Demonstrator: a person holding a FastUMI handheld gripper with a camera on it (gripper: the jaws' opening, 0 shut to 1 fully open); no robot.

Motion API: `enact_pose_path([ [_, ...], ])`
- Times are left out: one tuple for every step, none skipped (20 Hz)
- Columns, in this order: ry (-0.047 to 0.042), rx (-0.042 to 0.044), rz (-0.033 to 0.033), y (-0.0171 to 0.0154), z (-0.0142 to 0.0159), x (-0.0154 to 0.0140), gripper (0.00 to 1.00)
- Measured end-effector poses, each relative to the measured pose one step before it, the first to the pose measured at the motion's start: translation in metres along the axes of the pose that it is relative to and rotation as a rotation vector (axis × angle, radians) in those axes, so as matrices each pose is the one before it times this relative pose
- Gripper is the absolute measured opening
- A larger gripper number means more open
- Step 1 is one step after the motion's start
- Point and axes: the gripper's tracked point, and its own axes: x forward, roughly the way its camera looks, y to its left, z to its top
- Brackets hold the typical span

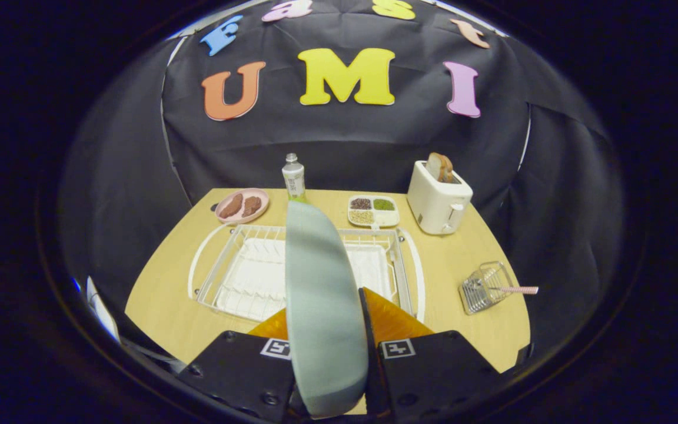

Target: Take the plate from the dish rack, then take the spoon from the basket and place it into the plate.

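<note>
The tongs (pixel 330 353) are clamped on a pale grey-green round plate (pixel 318 306), one finger pressed to each face of it. The plate stands on edge between them, upright, so I see it nearly rim-on: a tall narrow oval whose long axis runs straight away from the fingers and up toward the back of the booth. Its far rim reaches up over the white wire dish rack (pixel 245 271), which sits in its white drip tray on the light wooden worktop (pixel 156 306) just beyond the fingers. The plate is held clear above the rack rather than resting in its slots.

To the right of the rack, well apart from it, lies a small silver wire basket (pixel 483 288) tipped on its side, with a pink-handled spoon (pixel 518 290) inside; the handle sticks out of the basket's mouth and points right, toward the worktop's edge.

At the back stand a pink plate with brown food (pixel 242 205), a slim pale green bottle with a grey cap (pixel 293 176), a white divided tray of grains (pixel 373 211), and a white toaster with bread in its slot (pixel 438 200).
</note>
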Motion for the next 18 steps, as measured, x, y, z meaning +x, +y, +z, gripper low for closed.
enact_pose_path([
  [0.00870,0.02246,0.01986,-0.00532,-0.01772,-0.00187,0.38],
  [0.01608,0.01925,0.01318,-0.00742,-0.01749,0.00168,0.38],
  [0.01640,0.02591,0.01047,-0.00669,-0.01580,0.00264,0.38],
  [0.01698,0.02876,0.01166,-0.00633,-0.01631,0.00256,0.38],
  [0.01919,0.02931,0.01502,-0.00458,-0.01387,0.00383,0.38],
  [0.02245,0.03517,0.01871,-0.00419,-0.01441,0.00536,0.38],
  [0.02865,0.03086,0.03217,-0.00131,-0.01351,0.00538,0.38],
  [0.02740,0.03598,0.03600,-0.00109,-0.01337,0.00696,0.38],
  [0.02125,0.04284,0.02822,-0.00362,-0.01141,0.00540,0.38],
  [0.02175,0.03875,0.02060,-0.00434,-0.01233,0.00533,0.38],
  [0.01658,0.03821,0.01982,-0.00366,-0.00782,0.00636,0.38],
  [0.01824,0.03155,0.01785,-0.00287,-0.00759,0.00800,0.38],
  [0.01277,0.02146,0.01531,-0.00277,-0.00459,0.00626,0.38],
  [-0.00027,0.02187,0.04125,0.00086,-0.00130,0.00341,0.38],
  [-0.00371,0.02815,0.02412,-0.00135,-0.00135,0.00265,0.38],
  [-0.00443,0.03012,0.02074,-0.00378,0.00248,0.00315,0.38],
  [-0.00361,0.02561,0.01298,-0.00300,0.00148,0.00352,0.38],
  [-0.00766,0.01892,0.00207,-0.00583,0.00256,0.00194,0.40],
])
